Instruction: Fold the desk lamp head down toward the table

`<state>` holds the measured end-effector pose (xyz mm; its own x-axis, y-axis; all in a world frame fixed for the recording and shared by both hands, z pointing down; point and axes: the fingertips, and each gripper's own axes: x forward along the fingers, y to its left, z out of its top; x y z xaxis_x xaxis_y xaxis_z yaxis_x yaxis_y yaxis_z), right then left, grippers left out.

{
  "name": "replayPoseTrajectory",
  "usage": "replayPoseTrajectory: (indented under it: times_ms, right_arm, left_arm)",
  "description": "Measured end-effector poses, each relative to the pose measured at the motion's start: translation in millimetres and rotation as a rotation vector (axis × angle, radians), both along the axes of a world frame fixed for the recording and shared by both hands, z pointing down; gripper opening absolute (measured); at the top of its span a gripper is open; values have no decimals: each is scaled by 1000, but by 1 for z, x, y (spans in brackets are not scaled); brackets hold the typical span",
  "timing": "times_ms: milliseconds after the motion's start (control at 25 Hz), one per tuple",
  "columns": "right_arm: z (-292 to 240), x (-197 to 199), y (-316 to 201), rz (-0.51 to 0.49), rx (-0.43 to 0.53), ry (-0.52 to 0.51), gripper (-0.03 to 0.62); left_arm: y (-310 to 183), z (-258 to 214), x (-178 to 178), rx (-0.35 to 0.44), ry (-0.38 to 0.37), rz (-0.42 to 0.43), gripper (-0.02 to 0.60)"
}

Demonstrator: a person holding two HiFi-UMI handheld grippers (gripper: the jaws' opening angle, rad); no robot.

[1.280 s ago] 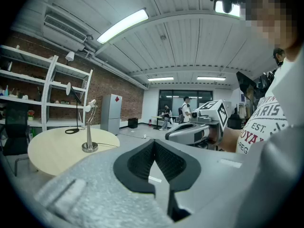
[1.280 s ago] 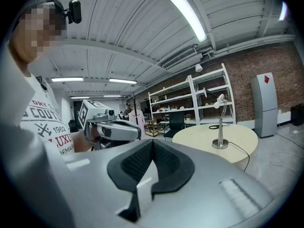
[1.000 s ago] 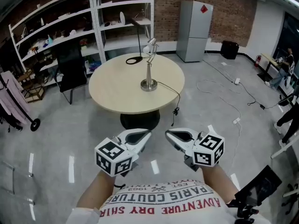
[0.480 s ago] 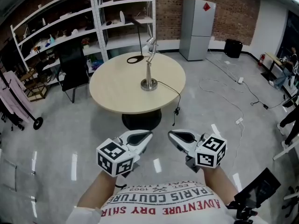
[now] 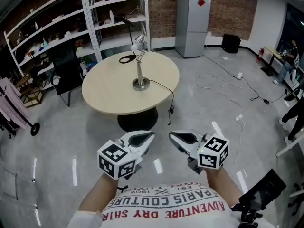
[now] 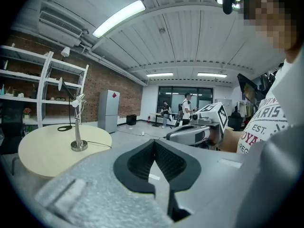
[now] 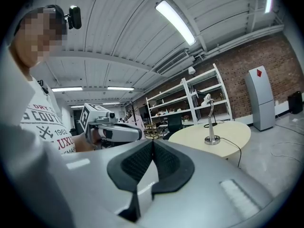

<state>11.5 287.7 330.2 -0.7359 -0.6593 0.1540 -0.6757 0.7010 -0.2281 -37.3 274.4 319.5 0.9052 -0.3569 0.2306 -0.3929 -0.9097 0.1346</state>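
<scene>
A silver desk lamp stands upright on a round beige table, its head raised and its cord running off the near edge. Both grippers are held close to the person's chest, far short of the table. My left gripper and right gripper are shut with nothing between the jaws. The left gripper view shows the lamp far off at the left past the shut jaws. In the right gripper view the lamp stands at the right beyond the shut jaws.
A black lamp with a ring base sits at the table's far edge. White shelving, a black chair and a grey fridge stand behind. Cables lie on the floor at right, and a clothes rack stands at left.
The table and lamp have shifted left in the head view as the person moved. Both grippers keep their place before the chest and stay shut.
</scene>
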Motion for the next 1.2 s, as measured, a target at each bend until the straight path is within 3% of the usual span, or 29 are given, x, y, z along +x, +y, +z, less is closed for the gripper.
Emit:
replayPoseTrajectory:
  times_ms: [400, 680, 920, 1200]
  right_arm:
    - [8, 16, 0, 2, -8, -9, 5]
    - [26, 37, -16, 61, -27, -22, 5]
    - [33, 48, -54, 93, -42, -31, 5]
    - [56, 41, -133, 78, -79, -34, 5]
  left_arm:
    - [1, 6, 14, -3, -34, -3, 2]
    - [-19, 17, 35, -9, -52, 50, 2]
    - [-55, 25, 45, -24, -45, 74, 2]
    - [-138, 49, 37, -71, -29, 43, 2]
